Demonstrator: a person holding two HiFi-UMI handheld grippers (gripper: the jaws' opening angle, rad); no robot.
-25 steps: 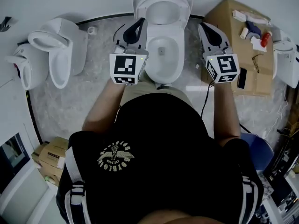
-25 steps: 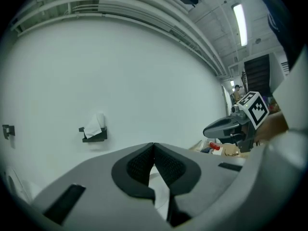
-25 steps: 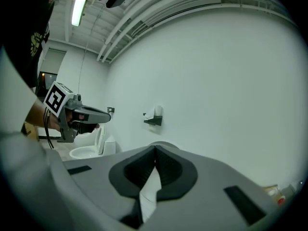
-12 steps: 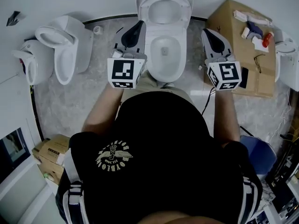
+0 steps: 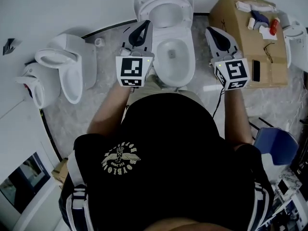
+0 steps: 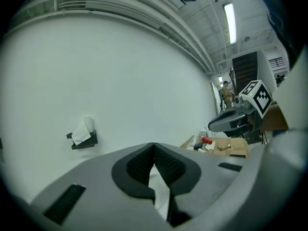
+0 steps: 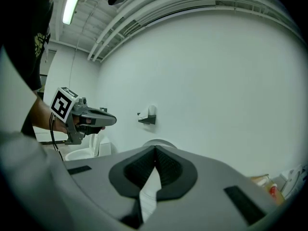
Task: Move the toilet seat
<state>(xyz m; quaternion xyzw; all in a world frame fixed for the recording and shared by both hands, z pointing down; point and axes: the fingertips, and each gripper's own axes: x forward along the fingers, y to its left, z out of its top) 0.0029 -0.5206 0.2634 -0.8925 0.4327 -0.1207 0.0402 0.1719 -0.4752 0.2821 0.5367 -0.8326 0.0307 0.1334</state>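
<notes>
My left tongs (image 5: 144,27) and right tongs (image 5: 212,32) are closed and empty. The raised toilet seat (image 5: 142,3) stands ahead between them, nearer my left.

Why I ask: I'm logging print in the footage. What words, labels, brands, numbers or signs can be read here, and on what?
No text reads cleanly.
Pale crest on the black shirt: curved lettering, upside down, too small to read.
Cubes on the left gripper and right gripper: black-and-white square markers, no letters.
On the cardboard box and its items: any print too small to tell.
</notes>
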